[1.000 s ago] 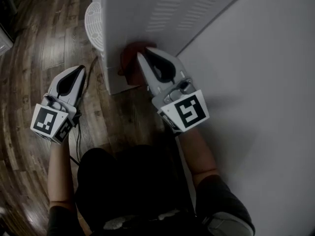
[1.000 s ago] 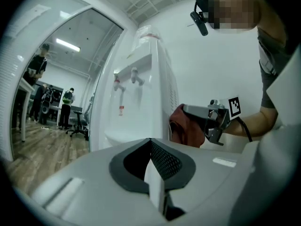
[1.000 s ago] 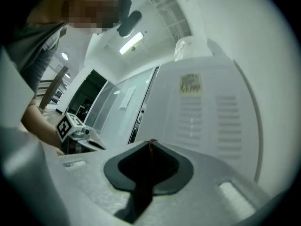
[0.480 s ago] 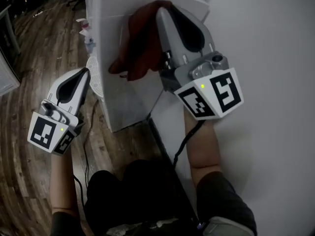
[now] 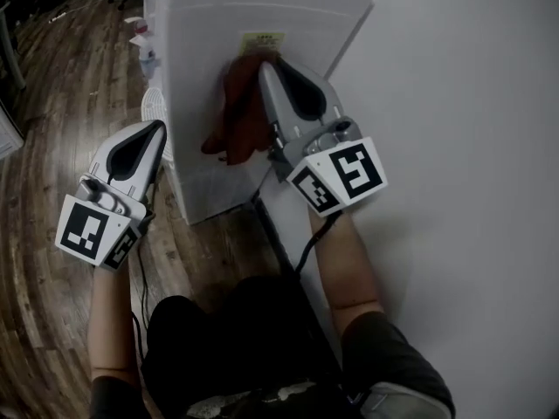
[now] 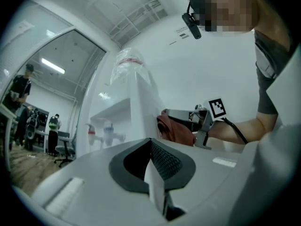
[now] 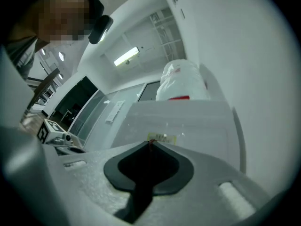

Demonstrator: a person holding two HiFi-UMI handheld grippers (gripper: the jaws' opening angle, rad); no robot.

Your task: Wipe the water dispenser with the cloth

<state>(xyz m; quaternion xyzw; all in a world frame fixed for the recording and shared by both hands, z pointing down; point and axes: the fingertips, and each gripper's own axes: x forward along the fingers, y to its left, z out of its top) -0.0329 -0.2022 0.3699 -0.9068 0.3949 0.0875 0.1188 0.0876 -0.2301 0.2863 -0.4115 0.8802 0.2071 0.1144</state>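
Note:
The white water dispenser (image 5: 218,33) stands against the wall, seen from above in the head view. A dark red cloth (image 5: 238,112) hangs against its side panel, just below a small yellow label (image 5: 262,40). My right gripper (image 5: 262,64) is shut on the cloth and presses it to the panel. In the left gripper view the cloth (image 6: 175,128) shows bunched at the dispenser (image 6: 136,107). My left gripper (image 5: 160,126) is shut and empty, at the dispenser's front left corner. The right gripper view shows the panel, the label (image 7: 161,137) and the water bottle (image 7: 181,81) on top.
A white wall (image 5: 454,103) runs close along the right of the dispenser. Dark wood floor (image 5: 52,120) spreads to the left. The drip tray (image 5: 155,112) sticks out at the dispenser's front. A cable (image 5: 140,273) trails on the floor near my legs.
The right gripper carried the cloth up the dispenser's side, then slid slightly down and left to just under the label. The left gripper stayed about where it was.

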